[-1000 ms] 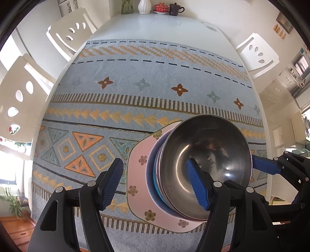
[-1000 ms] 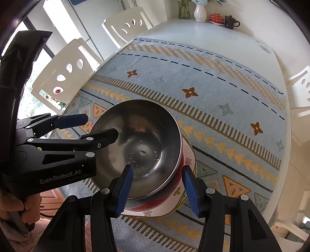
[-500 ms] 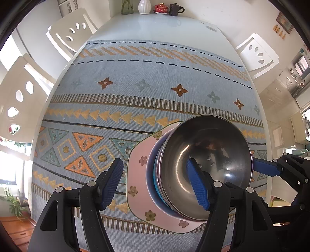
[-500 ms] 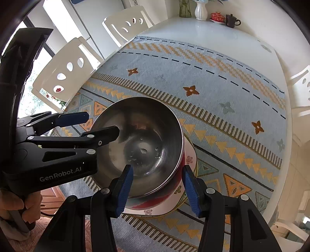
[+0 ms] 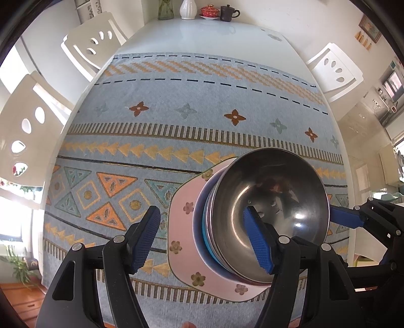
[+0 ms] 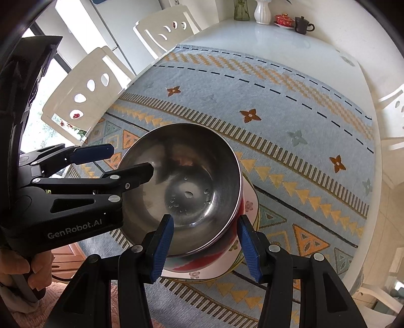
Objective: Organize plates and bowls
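Left wrist view, closest in: my left gripper (image 5: 204, 239) hangs with its blue pads spread wide, the left pad over the patterned cloth and the right pad reaching over the near rim into the steel bowl (image 5: 270, 214). I see nothing pinched between them; it reads as released. The bowl sits on top of a stack, with a blue-edged dish (image 5: 202, 239) under it and a pink flowered plate (image 5: 184, 227) at the bottom, all resting on the blue woven table runner (image 5: 176, 126).

From the right wrist camera, my right gripper (image 6: 204, 244) straddles the bowl's near edge, one pad inside the steel bowl (image 6: 186, 181) and the other outside by the plate rim (image 6: 248, 205). There is a visible gap on each side, so it grasps nothing. The left gripper (image 6: 118, 164) enters from the left of that picture, one finger over the bowl's rim, and a hand (image 6: 32, 267) wraps its handle at the lower left edge.

Farther off, white chairs (image 5: 93, 48) stand along the table sides. At the far end of the white table (image 5: 214, 32) sit a white vase (image 5: 188, 8), a red lidded cup (image 5: 210, 11) and a dark mug (image 5: 227, 14).
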Action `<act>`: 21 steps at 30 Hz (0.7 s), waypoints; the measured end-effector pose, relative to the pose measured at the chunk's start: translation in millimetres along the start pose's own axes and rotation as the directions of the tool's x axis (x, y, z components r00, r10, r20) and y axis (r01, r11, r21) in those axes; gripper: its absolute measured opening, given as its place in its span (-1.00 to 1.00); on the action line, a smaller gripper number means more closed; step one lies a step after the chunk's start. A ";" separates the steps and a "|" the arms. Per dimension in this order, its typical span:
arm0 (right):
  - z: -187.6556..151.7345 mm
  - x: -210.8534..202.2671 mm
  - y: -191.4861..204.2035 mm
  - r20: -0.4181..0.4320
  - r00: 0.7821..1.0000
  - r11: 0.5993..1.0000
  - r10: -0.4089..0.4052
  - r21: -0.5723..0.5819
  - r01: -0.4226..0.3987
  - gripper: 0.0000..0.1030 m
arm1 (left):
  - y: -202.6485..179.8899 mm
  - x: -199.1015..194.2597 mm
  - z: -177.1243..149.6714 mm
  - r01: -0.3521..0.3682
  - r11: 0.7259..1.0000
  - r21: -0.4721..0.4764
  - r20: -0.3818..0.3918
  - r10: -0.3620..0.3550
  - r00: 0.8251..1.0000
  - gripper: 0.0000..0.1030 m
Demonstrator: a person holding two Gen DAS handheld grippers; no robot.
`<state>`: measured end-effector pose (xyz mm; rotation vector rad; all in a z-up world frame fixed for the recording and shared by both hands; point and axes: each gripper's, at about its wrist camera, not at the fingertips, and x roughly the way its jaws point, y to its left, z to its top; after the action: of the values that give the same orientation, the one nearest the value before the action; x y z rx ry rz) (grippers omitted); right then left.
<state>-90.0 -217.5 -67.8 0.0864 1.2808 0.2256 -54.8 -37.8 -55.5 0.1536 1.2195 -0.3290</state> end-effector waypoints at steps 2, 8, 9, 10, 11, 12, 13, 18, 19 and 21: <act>-0.7 1.1 0.2 -0.006 1.000 1.000 0.010 0.002 -0.010 -0.02 | -0.4 -0.7 -0.1 0.000 1.000 0.003 0.003 0.000 1.000 0.37; -1.4 0.9 0.2 -0.006 1.000 1.000 0.016 0.004 -0.016 -0.02 | -2.8 -1.7 0.6 0.001 1.000 0.020 0.007 -0.001 1.000 0.41; -1.4 0.8 0.1 -0.007 1.000 1.000 0.016 0.005 -0.016 -0.02 | -2.8 -1.6 0.8 0.001 1.000 0.020 0.007 -0.002 1.000 0.41; -1.2 0.9 -0.4 -0.007 1.000 1.000 0.016 0.006 -0.016 -0.02 | -2.6 -1.5 1.0 0.002 1.000 0.018 0.007 -0.002 1.000 0.42; -1.2 0.8 -0.7 -0.008 1.000 1.000 0.017 0.007 -0.017 -0.02 | -2.7 -1.3 0.9 0.002 1.000 0.019 0.007 -0.002 1.000 0.42; -1.2 0.9 -0.8 -0.009 1.000 1.000 0.019 0.008 -0.018 -0.02 | -2.3 -1.3 1.1 0.001 1.000 0.017 0.008 -0.001 1.000 0.42; -0.8 1.3 -1.0 -0.010 1.000 1.000 0.019 0.008 -0.019 -0.02 | -1.8 -1.3 1.4 0.001 1.000 0.017 0.008 -0.002 1.000 0.42; -0.8 1.7 -0.3 -0.011 1.000 1.000 0.019 0.008 -0.019 -0.02 | -1.3 -1.0 2.4 0.005 1.000 0.018 0.007 -0.005 1.000 0.42; -0.7 1.9 -0.5 -0.013 1.000 1.000 0.019 0.008 -0.019 -0.02 | -1.5 -0.9 2.4 0.004 1.000 0.019 0.006 -0.004 1.000 0.42; -0.2 1.9 -1.0 -0.012 1.000 1.000 0.020 0.008 -0.020 -0.02 | -1.3 -1.0 2.7 0.004 1.000 0.020 0.007 -0.004 1.000 0.42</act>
<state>-89.6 -218.1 -69.9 0.1048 1.2935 0.2381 -53.2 -39.7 -53.5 0.1669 1.2100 -0.3454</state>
